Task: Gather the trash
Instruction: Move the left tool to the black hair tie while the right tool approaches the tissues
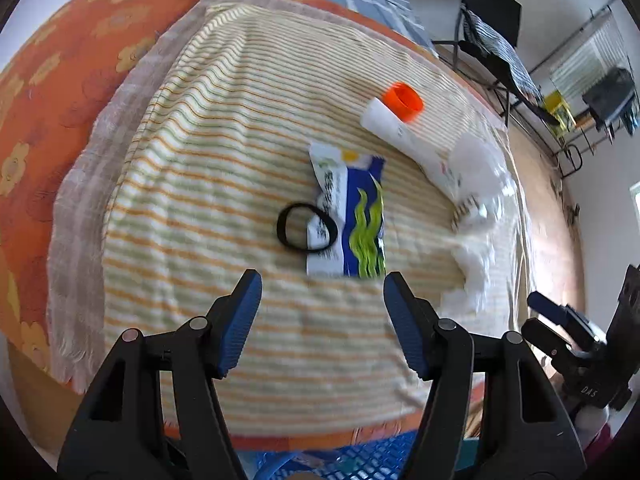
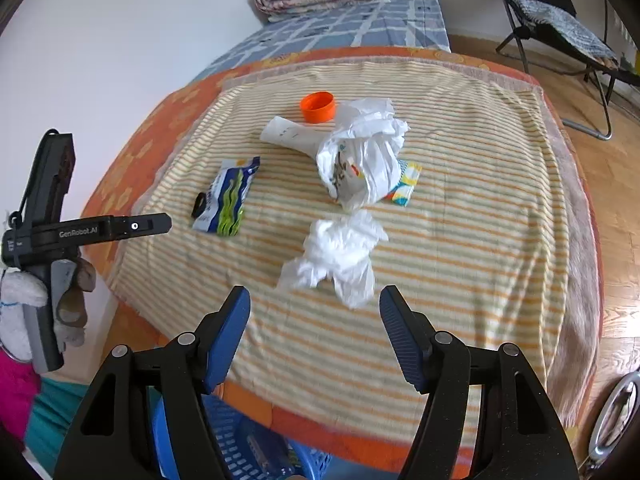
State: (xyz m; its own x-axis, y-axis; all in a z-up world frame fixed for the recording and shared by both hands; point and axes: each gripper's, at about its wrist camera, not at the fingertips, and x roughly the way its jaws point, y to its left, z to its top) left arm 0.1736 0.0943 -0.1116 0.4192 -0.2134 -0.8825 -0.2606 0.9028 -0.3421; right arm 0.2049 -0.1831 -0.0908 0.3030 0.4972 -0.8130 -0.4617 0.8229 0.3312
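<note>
The trash lies scattered on a striped towel [image 2: 460,208] spread over an orange floral cover [image 1: 60,80] on a bed. A blue-and-green snack wrapper [image 1: 352,216] lies near the middle, with a black hair tie [image 1: 306,227] partly overlapping its left edge. Beyond it, a white tube [image 2: 288,133] lies beside an orange cap [image 2: 318,107]. A white plastic bag [image 2: 364,152] sits crumpled against the tube, covering part of a small colourful packet [image 2: 406,182]. Nearer, a crumpled white tissue [image 2: 340,256] lies apart from the bag. The left tool [image 1: 322,292] hangs above the towel just short of the wrapper, jaws wide, nothing between them. The right tool [image 2: 314,308] hangs just short of the tissue, equally wide and empty. A blue basket [image 2: 248,444] sits below the bed's near edge.
</note>
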